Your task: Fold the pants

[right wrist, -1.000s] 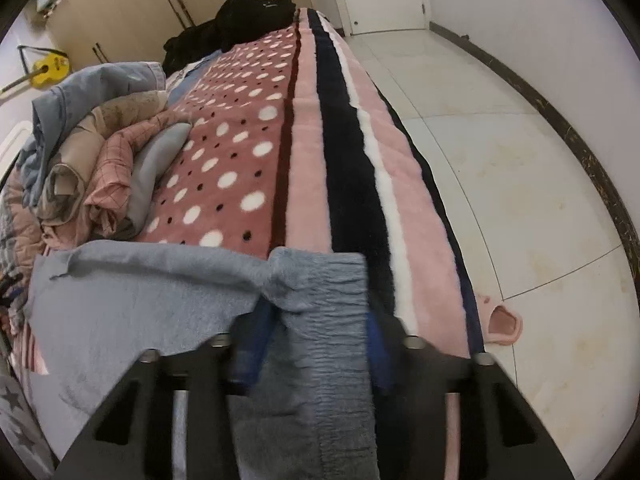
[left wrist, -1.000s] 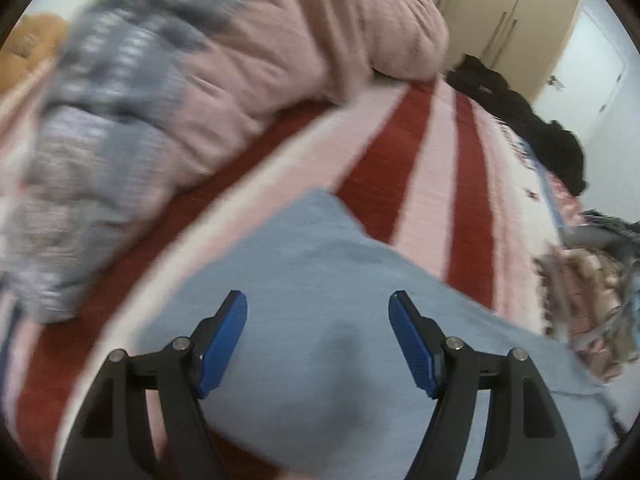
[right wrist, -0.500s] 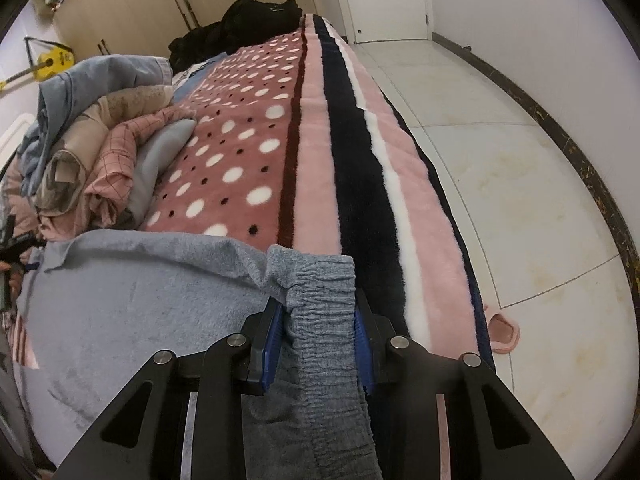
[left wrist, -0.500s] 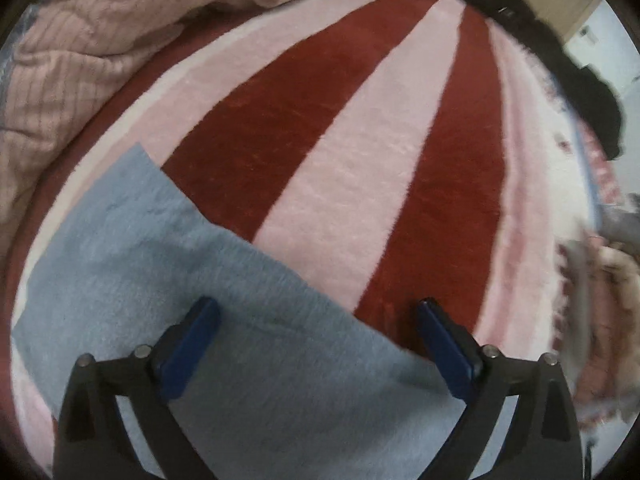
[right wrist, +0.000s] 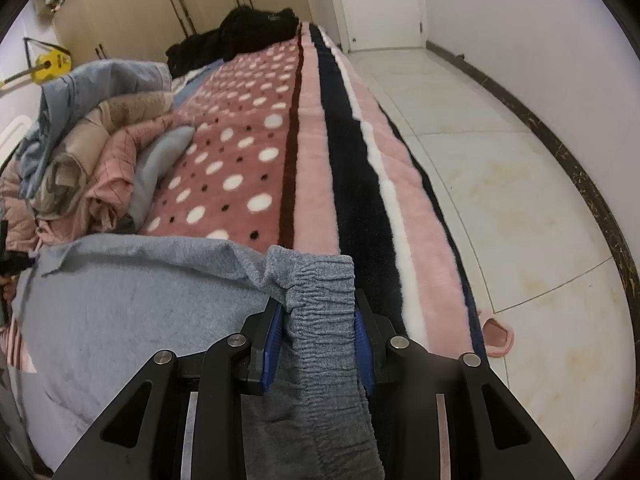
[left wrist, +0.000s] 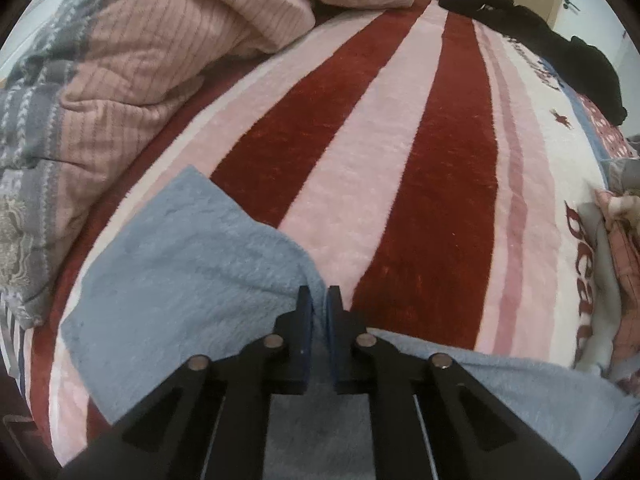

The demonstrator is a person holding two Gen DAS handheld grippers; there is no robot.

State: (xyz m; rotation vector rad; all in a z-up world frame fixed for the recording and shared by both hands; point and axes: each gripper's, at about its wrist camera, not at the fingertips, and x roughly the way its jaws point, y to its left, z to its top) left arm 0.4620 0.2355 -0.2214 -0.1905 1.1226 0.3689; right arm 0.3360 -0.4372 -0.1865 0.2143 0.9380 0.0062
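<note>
Light blue fleece pants lie spread on the striped blanket of a bed. In the left wrist view my left gripper is shut on the far edge of the pants, with a thin fold of cloth pinched between the blue pads. In the right wrist view the pants stretch off to the left, and my right gripper is shut on their grey-blue ribbed waistband, which bunches up between the pads near the bed's right edge.
A pink and grey quilt is heaped at the left. A pile of loose clothes lies by the polka-dot blanket, dark clothes at the bed's far end. White tiled floor with a pink slipper runs along the right.
My left gripper swept across the pants to their far edge, opened wide over it, then shut on the cloth. The right gripper kept its hold on the waistband.
</note>
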